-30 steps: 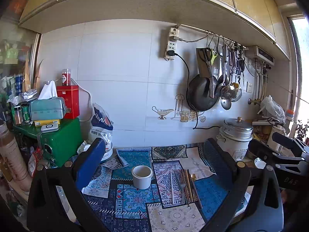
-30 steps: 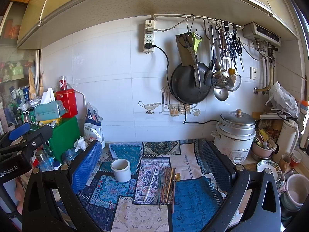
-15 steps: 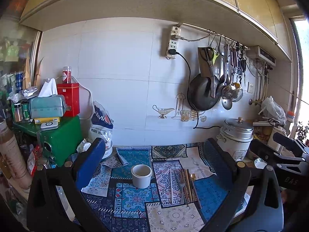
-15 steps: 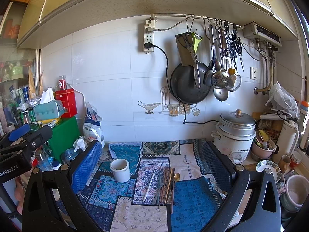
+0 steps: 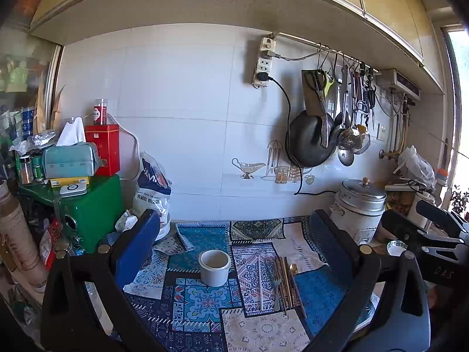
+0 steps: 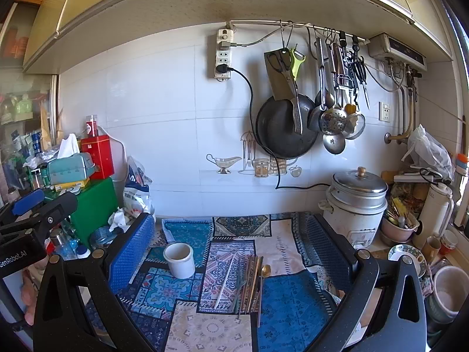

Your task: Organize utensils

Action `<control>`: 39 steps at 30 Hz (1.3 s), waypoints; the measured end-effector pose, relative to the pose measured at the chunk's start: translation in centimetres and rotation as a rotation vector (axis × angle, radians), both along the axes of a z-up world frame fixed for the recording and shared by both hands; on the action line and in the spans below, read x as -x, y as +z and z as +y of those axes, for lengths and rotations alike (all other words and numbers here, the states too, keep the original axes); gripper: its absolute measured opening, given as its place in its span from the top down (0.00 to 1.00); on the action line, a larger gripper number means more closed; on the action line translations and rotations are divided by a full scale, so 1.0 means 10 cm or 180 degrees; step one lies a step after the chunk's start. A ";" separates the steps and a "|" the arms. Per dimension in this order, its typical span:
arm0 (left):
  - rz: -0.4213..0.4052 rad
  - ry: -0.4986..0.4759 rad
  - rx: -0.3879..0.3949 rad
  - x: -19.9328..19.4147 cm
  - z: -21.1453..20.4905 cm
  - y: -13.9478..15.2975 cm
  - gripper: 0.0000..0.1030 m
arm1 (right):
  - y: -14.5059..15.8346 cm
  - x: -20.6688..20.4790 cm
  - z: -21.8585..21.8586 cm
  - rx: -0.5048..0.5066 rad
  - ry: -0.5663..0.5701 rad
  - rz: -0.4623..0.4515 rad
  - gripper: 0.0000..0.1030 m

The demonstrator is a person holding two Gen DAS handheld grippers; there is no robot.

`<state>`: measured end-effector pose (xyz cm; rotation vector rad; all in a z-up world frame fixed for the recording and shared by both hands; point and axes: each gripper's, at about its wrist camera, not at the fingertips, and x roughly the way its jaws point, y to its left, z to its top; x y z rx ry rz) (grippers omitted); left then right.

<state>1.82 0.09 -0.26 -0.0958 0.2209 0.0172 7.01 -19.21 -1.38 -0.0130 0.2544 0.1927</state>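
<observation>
- My left gripper (image 5: 234, 234) hangs above the table (image 5: 263, 328); its fingers (image 5: 137, 249) are wide apart and hold nothing.
- My right gripper (image 6: 231, 234) is the same, fingers (image 6: 132, 246) wide apart and empty.
- The utensils (image 6: 249, 281) lie together on the patterned cloth (image 6: 293, 302), just right of the white cup (image 6: 179, 259).
- The cup stands upright.
</observation>
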 end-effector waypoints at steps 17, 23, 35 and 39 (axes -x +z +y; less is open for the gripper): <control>0.0675 -0.0056 -0.0019 -1.00 -0.06 -0.53 0.00 | -0.51 -0.83 -0.24 0.0264 -0.0394 0.0572 0.00; 0.1258 -0.0087 0.0074 -1.63 -0.09 -1.07 0.00 | -1.05 -1.43 -0.43 0.0471 -0.0505 0.1179 0.00; 0.2196 -0.0503 -0.0181 -2.72 -0.59 -2.05 0.19 | -2.03 -2.38 -0.68 0.0565 -0.0442 0.2296 0.10; 0.2457 -0.0657 -0.0198 -2.98 -0.74 -2.32 0.25 | -2.27 -2.64 -0.75 0.0410 -0.0351 0.2580 0.21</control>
